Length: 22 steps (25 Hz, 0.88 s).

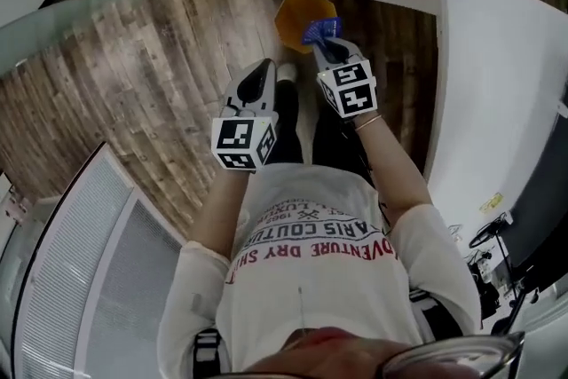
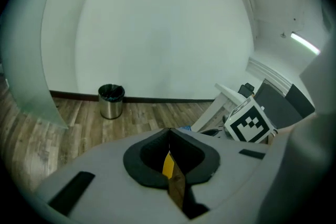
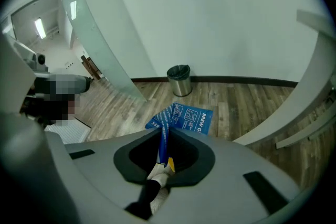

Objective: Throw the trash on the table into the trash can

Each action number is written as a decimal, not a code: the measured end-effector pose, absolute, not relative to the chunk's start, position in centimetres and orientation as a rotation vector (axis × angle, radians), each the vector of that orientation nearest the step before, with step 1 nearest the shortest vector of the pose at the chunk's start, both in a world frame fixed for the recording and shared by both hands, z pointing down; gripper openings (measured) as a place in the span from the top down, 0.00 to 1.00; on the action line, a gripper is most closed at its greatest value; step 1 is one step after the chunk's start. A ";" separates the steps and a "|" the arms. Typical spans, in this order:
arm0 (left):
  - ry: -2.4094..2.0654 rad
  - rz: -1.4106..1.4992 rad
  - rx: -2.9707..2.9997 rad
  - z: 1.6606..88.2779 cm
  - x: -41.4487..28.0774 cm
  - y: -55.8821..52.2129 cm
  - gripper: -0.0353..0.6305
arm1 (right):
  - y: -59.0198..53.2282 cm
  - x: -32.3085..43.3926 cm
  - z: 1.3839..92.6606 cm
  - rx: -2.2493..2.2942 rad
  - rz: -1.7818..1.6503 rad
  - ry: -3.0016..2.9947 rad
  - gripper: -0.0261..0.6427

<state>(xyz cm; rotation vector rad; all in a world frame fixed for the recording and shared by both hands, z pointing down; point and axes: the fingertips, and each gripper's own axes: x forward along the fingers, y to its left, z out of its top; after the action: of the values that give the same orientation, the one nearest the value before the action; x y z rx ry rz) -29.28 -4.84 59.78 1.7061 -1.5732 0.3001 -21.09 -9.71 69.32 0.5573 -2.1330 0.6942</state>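
Your right claw (image 1: 327, 44) is clamped tight on the blue wrapper (image 3: 185, 118), held over the orange bin (image 1: 297, 13) ready for dropping. Your left claw (image 1: 264, 69) is closed and empty.

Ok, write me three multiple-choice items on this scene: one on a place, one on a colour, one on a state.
1. Where does the orange bin stand?
A. on a shelf
B. on the wood floor
C. on a chair

2. What colour is the wrapper at the right tool?
A. blue
B. red
C. green

3. What state is the right tool in?
A. open and empty
B. open around the wrapper
C. shut on the wrapper

Answers:
1 B: the head view shows floorboards around the bin.
2 A: the head view and the right gripper view both show it blue, and the right gripper view shows white print on it.
3 C: the right gripper view shows the jaws pressed together on the wrapper's edge.
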 end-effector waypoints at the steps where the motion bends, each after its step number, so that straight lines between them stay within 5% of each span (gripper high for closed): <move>1: -1.573 0.291 1.679 61.8 -29.9 -4.8 0.91 | -9.6 -21.4 71.7 0.542 0.700 -2.116 0.89; 13: -1.488 0.283 1.547 84.5 -30.3 -2.3 0.91 | -8.2 -21.4 98.5 0.503 0.796 -1.993 0.88; 17: -1.507 0.283 1.508 86.6 -30.9 -1.4 0.91 | -7.5 -21.9 102.0 0.488 0.839 -1.949 0.65; 22: -1.537 0.285 1.478 84.5 -31.3 -0.6 0.91 | -7.4 -22.7 98.8 0.454 0.823 -1.966 0.64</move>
<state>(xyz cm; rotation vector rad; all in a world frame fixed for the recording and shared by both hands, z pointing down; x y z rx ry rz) -31.26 -0.60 84.52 1.4785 -1.5375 0.2847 -22.74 -7.42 98.84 0.4542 -1.9657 0.8227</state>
